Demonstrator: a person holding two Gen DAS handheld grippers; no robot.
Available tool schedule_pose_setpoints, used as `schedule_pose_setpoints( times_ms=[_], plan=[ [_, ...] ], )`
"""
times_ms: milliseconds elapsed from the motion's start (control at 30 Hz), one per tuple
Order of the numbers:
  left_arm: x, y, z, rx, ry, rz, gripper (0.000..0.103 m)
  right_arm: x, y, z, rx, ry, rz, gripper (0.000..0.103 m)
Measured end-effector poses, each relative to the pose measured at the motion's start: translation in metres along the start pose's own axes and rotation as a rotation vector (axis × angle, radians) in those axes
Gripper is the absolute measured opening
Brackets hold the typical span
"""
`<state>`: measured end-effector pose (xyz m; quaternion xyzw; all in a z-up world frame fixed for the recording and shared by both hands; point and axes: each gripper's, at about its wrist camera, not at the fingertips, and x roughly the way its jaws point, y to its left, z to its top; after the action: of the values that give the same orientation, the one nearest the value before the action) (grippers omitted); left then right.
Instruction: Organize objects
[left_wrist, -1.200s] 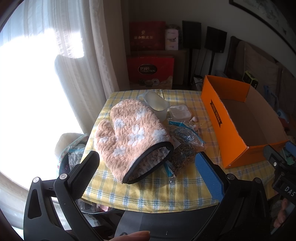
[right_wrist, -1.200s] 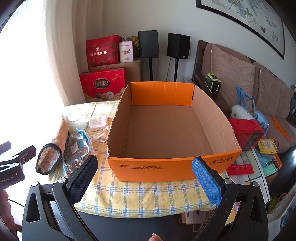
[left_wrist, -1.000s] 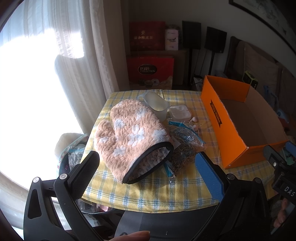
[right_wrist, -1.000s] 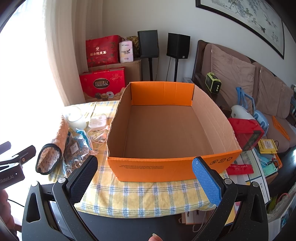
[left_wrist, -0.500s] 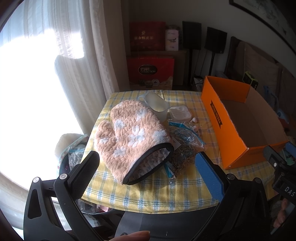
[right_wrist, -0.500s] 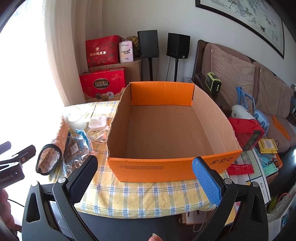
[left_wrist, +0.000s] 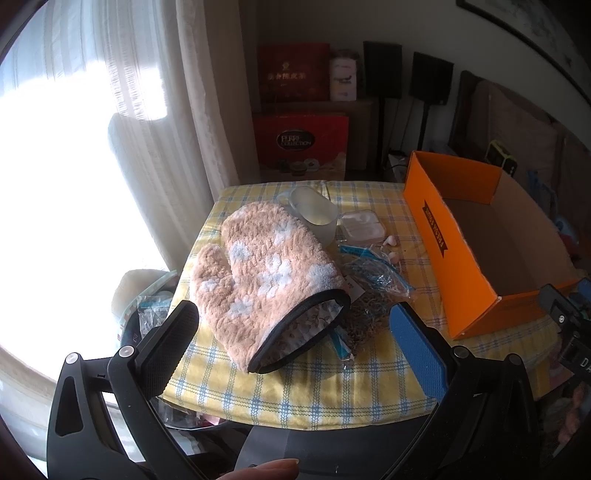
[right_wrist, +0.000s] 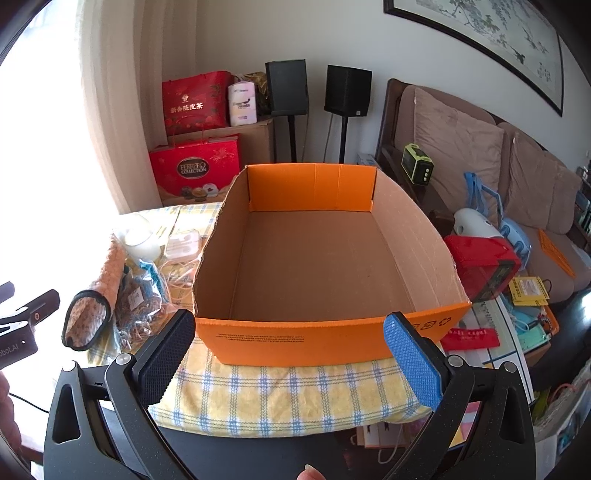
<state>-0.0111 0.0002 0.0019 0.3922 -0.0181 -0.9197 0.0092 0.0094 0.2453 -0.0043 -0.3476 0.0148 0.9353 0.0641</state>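
A peach oven mitt (left_wrist: 266, 273) with white flowers lies on the yellow checked tablecloth (left_wrist: 295, 384), cuff toward me. Beside it lie a clear bag of dried herbs (left_wrist: 369, 295), a frosted cup (left_wrist: 314, 214) and a small white case (left_wrist: 360, 223). An empty orange cardboard box (right_wrist: 317, 258) stands on the right of the table. My left gripper (left_wrist: 291, 347) is open, hovering just short of the mitt's cuff. My right gripper (right_wrist: 288, 354) is open in front of the box's near wall. The mitt also shows in the right wrist view (right_wrist: 99, 291).
Red gift boxes (right_wrist: 195, 170) and two black speakers (right_wrist: 347, 88) stand behind the table. A curtain and bright window are on the left. A sofa (right_wrist: 480, 155) and a cluttered low table with a red box (right_wrist: 480, 258) are on the right.
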Motion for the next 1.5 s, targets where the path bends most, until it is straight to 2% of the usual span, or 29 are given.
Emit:
schedule_pose_setpoints(
  times_ms=[433,533,567,667,733,900,1067,1267,1367,1500],
  plan=[
    [0.012,-0.023,0.012,0.050,-0.009,-0.108,0.102,0.009,-0.060,0.009,0.038,0.025,-0.056,0.103],
    [0.018,-0.033,0.016,0.060,0.010,-0.157,0.093,0.013,-0.083,0.010,0.073,0.037,-0.082,0.101],
    [0.020,-0.037,0.018,0.065,0.017,-0.175,0.089,0.013,-0.089,0.011,0.076,0.036,-0.092,0.100],
    [0.025,-0.047,0.024,0.074,0.033,-0.227,0.087,0.016,-0.104,0.016,0.070,0.036,-0.132,0.094],
    [0.030,-0.057,0.028,0.089,0.048,-0.258,0.079,0.019,-0.113,0.020,0.067,0.043,-0.152,0.089],
    [0.046,-0.084,0.038,0.128,0.108,-0.312,0.057,0.037,-0.137,0.024,0.074,0.092,-0.179,0.067],
    [0.063,-0.106,0.039,0.137,0.158,-0.364,0.050,0.062,-0.159,0.023,0.113,0.164,-0.151,0.049],
    [0.076,-0.122,0.043,0.119,0.199,-0.441,0.048,0.083,-0.169,0.021,0.131,0.216,-0.122,0.040],
    [0.083,-0.133,0.042,0.130,0.236,-0.463,0.038,0.093,-0.169,0.022,0.135,0.242,-0.100,0.033],
    [0.092,-0.144,0.037,0.154,0.263,-0.454,0.026,0.102,-0.168,0.021,0.133,0.264,-0.070,0.026]
  ],
)
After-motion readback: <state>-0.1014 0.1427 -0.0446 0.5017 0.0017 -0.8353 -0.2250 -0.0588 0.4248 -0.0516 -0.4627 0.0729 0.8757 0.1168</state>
